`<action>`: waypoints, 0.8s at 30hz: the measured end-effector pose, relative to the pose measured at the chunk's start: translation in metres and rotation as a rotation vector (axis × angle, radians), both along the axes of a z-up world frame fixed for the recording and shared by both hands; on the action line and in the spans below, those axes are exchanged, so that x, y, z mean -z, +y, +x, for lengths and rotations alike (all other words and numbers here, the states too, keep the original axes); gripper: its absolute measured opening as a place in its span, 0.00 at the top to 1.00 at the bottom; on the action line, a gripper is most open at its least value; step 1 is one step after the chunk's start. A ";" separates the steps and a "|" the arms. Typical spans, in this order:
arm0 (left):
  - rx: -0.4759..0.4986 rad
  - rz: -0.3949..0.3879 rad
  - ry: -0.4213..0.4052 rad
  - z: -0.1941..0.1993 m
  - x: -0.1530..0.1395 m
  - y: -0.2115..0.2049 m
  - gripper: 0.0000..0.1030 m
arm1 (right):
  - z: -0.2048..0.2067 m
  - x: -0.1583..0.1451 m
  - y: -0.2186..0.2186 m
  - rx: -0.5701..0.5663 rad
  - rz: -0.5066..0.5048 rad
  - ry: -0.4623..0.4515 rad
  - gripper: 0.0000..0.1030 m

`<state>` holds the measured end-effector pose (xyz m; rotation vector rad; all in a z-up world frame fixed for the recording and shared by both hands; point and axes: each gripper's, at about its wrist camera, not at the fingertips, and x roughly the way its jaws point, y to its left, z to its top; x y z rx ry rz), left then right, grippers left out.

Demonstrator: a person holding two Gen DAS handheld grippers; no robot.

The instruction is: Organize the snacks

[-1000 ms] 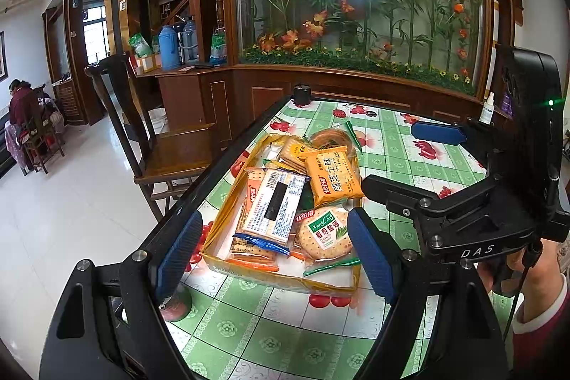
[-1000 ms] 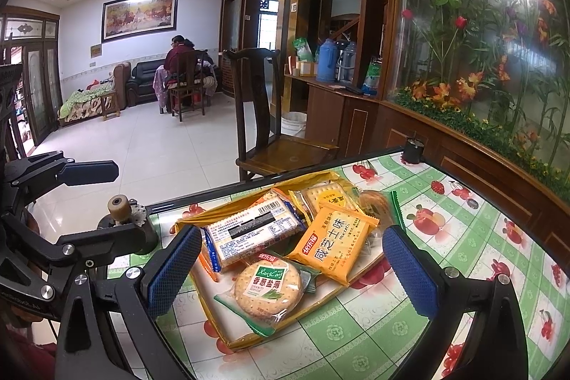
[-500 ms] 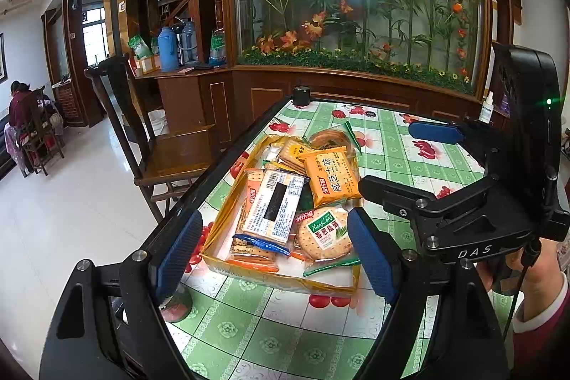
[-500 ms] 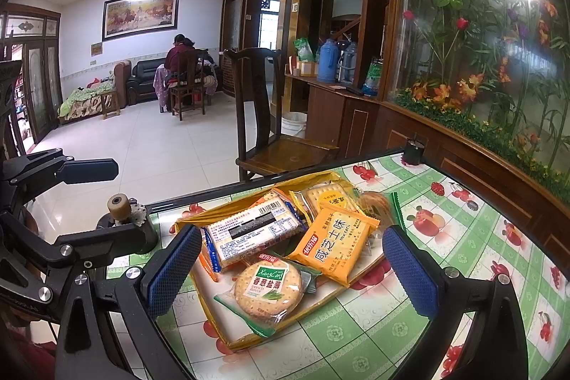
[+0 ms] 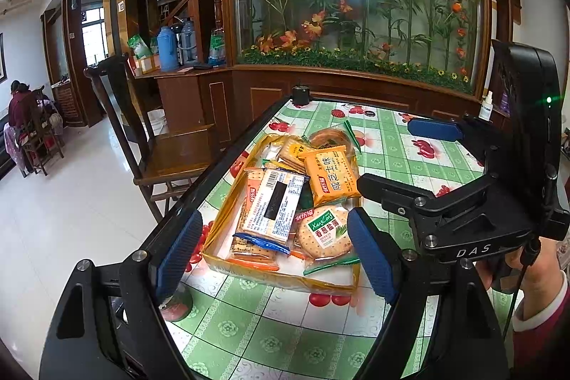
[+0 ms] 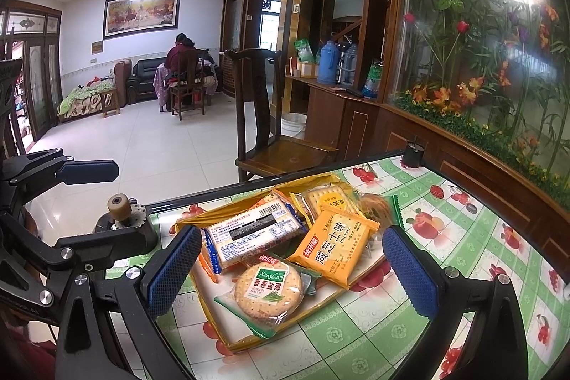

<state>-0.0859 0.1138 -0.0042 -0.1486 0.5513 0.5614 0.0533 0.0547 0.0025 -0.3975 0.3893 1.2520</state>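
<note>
Left wrist view: left gripper hovers over the near end of the tray, jaws apart, nothing between the pads. Both blue pads stand clear of the tray's contents. The right gripper shows at the right of this view, jaws also apart and empty, held by a hand in a red sleeve with a white cuff.

Tray: shallow, yellow-rimmed, on the table, close to the table's left edge. Tablecloth is green check with a red fruit print.

Contents, all inside the tray:
- long pack, white label with barcode, lying lengthwise on top of another cracker pack
- round cracker in a clear wrapper with a green label, at the near right corner, touching the long pack
- orange pack, tilted, resting on the packs under it, just beyond the round cracker
- more cracker packs at the far end, partly covered; count cannot be told

Right wrist view: right gripper also above the tray, jaws wide, empty. Round cracker lies nearest, orange pack to its right, long pack to its left. Left gripper is seen at the left.

Surroundings: wooden chair beside the table; person seated at the far end of the room.
</note>
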 end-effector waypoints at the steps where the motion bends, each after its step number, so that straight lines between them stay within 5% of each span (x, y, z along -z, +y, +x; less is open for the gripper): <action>1: 0.001 0.001 -0.001 0.000 -0.001 0.000 0.18 | 0.000 0.000 0.000 0.000 0.000 0.001 0.01; 24: 0.017 0.030 -0.024 -0.007 -0.005 0.000 0.18 | 0.000 -0.003 0.001 -0.008 0.001 0.002 0.01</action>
